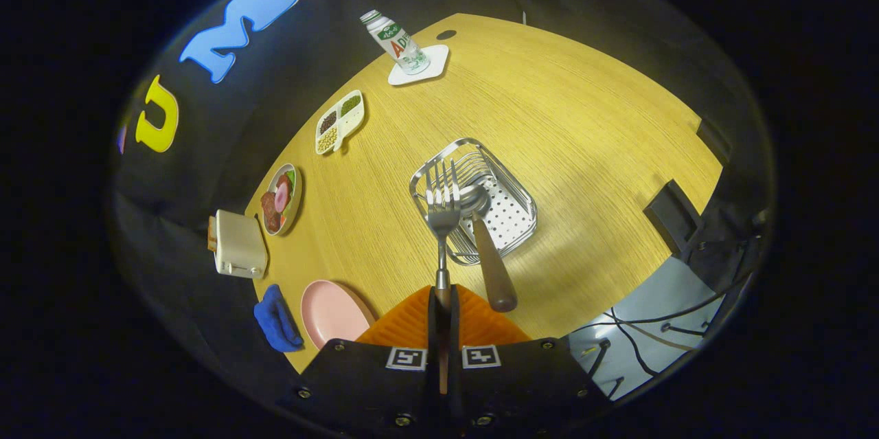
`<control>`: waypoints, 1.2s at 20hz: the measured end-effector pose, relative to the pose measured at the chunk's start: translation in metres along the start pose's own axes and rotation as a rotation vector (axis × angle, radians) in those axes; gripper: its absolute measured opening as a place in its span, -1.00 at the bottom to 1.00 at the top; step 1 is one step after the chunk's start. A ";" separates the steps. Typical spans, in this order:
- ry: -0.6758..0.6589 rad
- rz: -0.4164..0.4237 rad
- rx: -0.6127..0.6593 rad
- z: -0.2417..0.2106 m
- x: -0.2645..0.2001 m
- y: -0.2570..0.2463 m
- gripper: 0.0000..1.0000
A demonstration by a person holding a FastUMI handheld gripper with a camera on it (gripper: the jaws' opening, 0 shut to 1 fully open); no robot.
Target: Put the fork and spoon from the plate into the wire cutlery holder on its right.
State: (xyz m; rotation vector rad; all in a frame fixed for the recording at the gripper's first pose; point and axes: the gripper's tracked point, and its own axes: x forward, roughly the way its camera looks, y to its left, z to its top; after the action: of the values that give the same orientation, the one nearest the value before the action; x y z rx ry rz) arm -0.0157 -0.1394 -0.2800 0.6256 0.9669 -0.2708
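My gripper (443,305) is shut on the handle of a metal fork (443,209), whose tines point forward over the near rim of the wire cutlery holder (511,181). A spoon (489,253) with a brown wooden handle stands in the holder, bowl down on its perforated floor, handle leaning out toward my fingers. The pink plate (329,312) lies on the wooden table to the left of my fingers and holds no cutlery.
Along the table's left edge sit a blue cloth (276,319), a cream toaster (239,244), a plate of meat slices (280,198) and a divided dish of beans (338,121). A bottle (397,42) stands on a white coaster at the back. Cables lie on the floor to the right.
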 end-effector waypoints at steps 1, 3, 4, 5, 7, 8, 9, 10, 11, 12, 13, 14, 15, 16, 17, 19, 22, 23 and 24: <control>0.000 -0.001 0.006 0.002 -0.001 0.000 -0.90; -0.005 0.000 0.016 0.006 -0.002 -0.001 -0.87; -0.008 -0.005 0.023 0.008 -0.003 -0.003 -0.87; -0.012 -0.015 0.028 0.010 -0.003 -0.004 -0.82; -0.020 -0.024 0.039 0.013 -0.004 -0.005 -0.82; -0.024 -0.023 0.045 0.014 -0.005 -0.004 -0.82; -0.026 -0.022 0.050 0.016 -0.006 -0.005 -0.82; -0.027 -0.022 0.051 0.016 -0.007 -0.005 -0.82; -0.028 -0.024 0.052 0.016 -0.007 -0.005 -0.81; -0.031 -0.026 0.052 0.017 -0.007 -0.005 -0.81; -0.032 -0.028 0.053 0.017 -0.007 -0.005 -0.81; -0.040 -0.025 0.057 0.019 -0.008 -0.004 -0.81; -0.051 -0.022 0.060 0.022 -0.010 -0.004 -0.72; -0.061 -0.029 0.059 0.024 -0.011 -0.005 -0.69; -0.069 -0.031 0.054 0.028 -0.012 -0.004 -0.66; -0.077 -0.033 0.051 0.031 -0.011 -0.001 -0.46; -0.086 -0.038 0.052 0.034 -0.012 -0.001 -0.46; -0.090 -0.039 0.053 0.034 -0.013 -0.001 -0.47; -0.092 -0.040 0.053 0.035 -0.014 -0.001 -0.46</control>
State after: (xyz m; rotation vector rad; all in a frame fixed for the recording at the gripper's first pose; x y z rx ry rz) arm 0.0002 -0.1618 -0.2547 0.6374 0.8873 -0.3589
